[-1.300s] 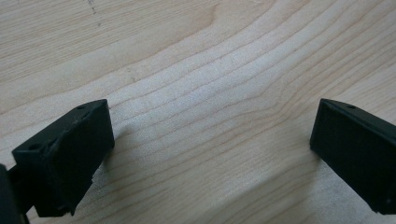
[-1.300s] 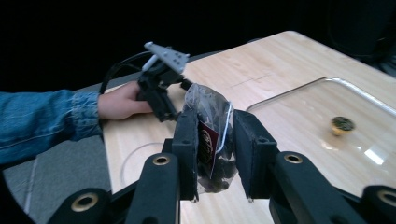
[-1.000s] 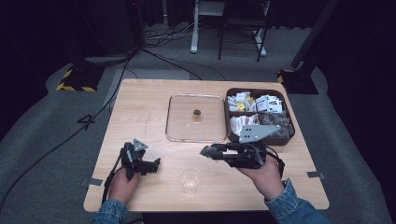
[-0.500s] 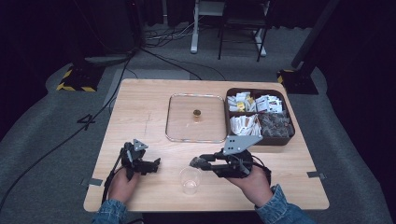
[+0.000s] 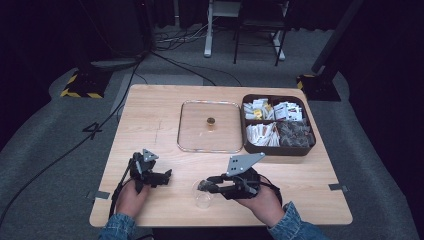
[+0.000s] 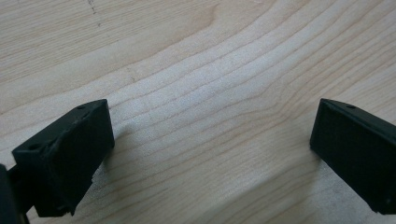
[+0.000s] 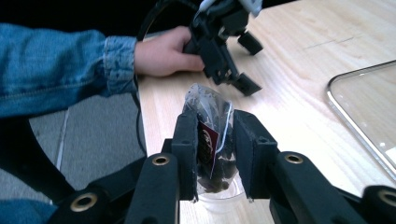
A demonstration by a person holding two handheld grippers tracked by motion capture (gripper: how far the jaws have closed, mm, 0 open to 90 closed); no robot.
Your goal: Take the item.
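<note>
My right gripper (image 5: 202,186) pinched a small clear packet (image 7: 208,135) of dark contents with a red label, its two pads (image 7: 186,154) pressed against the packet's flat sides so that the top of the bag stuck up above them. In the right gripper view the lower end of the packet hung inside the mouth of a small clear cup (image 7: 219,198), which stood on the wooden table (image 5: 155,120) close to my edge of it. From the high view the cup (image 5: 202,196) sat directly under my right gripper's tips, between my two hands. My left gripper (image 5: 165,176) lay low on the table to the left of the cup, well apart from it, its jaws spread wide with nothing but bare wood between them, as the left gripper view showed. Farther back on the table lay a clear lid (image 5: 209,126) with a small knob, and just to its right a dark tray (image 5: 278,149) of assorted packets.
</note>
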